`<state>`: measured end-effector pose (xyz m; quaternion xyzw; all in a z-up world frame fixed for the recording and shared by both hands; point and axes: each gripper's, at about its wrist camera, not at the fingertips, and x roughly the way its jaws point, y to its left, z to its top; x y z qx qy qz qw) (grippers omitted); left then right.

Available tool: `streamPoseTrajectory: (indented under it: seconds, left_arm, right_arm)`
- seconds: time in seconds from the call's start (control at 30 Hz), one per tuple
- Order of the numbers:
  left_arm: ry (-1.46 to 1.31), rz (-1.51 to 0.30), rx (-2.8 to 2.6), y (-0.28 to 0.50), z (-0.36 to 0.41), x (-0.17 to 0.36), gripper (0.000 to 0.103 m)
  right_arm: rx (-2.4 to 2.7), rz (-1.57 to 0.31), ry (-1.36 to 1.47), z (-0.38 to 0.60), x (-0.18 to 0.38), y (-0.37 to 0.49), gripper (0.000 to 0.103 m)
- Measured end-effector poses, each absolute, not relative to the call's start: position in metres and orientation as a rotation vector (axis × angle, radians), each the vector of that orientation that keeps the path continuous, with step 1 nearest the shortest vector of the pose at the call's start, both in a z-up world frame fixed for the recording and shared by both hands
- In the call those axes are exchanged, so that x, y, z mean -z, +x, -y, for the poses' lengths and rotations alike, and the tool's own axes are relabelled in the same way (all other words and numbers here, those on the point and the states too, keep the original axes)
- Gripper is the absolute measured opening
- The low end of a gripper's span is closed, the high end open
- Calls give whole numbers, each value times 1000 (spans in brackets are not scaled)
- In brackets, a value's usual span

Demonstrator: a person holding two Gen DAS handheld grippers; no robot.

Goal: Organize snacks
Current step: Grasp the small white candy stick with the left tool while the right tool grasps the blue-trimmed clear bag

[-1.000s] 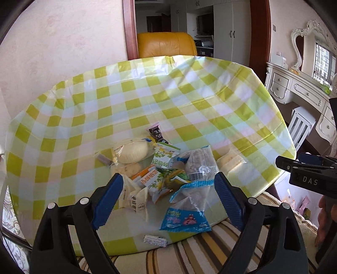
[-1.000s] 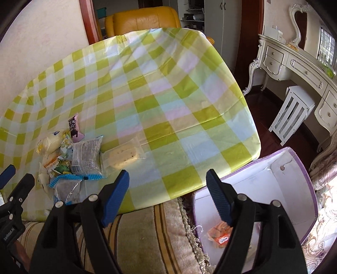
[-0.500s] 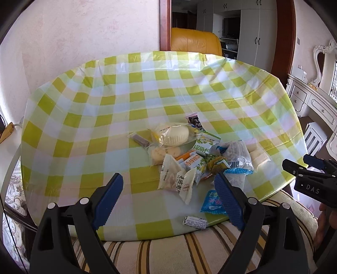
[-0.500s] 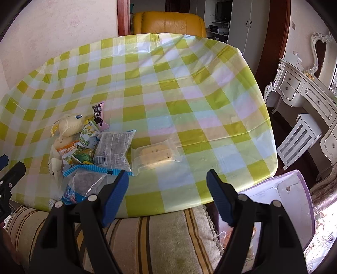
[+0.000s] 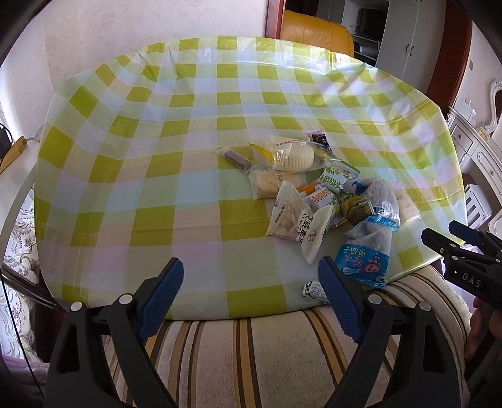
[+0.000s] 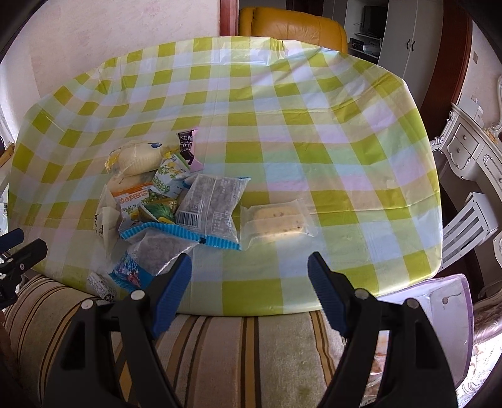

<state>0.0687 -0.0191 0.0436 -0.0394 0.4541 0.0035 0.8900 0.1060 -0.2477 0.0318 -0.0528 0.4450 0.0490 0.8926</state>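
Note:
A pile of snack packets lies on the green-checked tablecloth, right of centre in the left wrist view and left of centre in the right wrist view. A clear-wrapped yellow cake lies apart, to the right of the pile. A small white candy sits at the table's near edge. My left gripper is open and empty, over the near edge. My right gripper is open and empty, in front of the cake; it also shows in the left wrist view.
A purple-rimmed white box sits low at the right, beside the table. A striped cushion lies under both grippers. A yellow armchair stands behind the table; a white dresser and white stool stand at right.
Both grippers swung left and back from the box toward the table; the snack pile shifted right in the left view, and the box slid to the right view's edge. Jaws stayed open.

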Motion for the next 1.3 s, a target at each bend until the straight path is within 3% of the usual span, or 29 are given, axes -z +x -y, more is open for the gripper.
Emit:
streamPoseTrajectory:
  seconds: [0.13, 0.47, 0.67, 0.77, 0.93, 1.0, 1.03, 1.3]
  left_arm:
    - [-102, -987, 35, 77, 23, -38, 84]
    - [-98, -1175, 267, 90, 52, -11, 69]
    - [-15, -1232, 318, 100, 69, 2, 67]
    - [10, -1251, 335, 105, 74, 8, 56]
    - [52, -1268, 355, 109, 82, 15, 51]
    - [67, -1263, 341, 109, 83, 15, 43]
    - [66, -1261, 330, 110, 82, 15, 34]
    - [-6, -1230, 307, 104, 62, 7, 33]
  right_arm:
    - [-142, -959, -92, 242, -30, 111, 76]
    - [-231, -1023, -90, 218, -25, 113, 76]
    - [-234, -1037, -82, 218, -22, 114, 76]
    - [-235, -1046, -80, 217, -21, 115, 76]
    - [-244, -1072, -71, 213, -17, 118, 76]
    - [-248, -1087, -61, 211, -15, 120, 76]
    - [-255, -1096, -53, 209, -14, 121, 76]
    - [-262, -1144, -38, 192, -7, 128, 76]
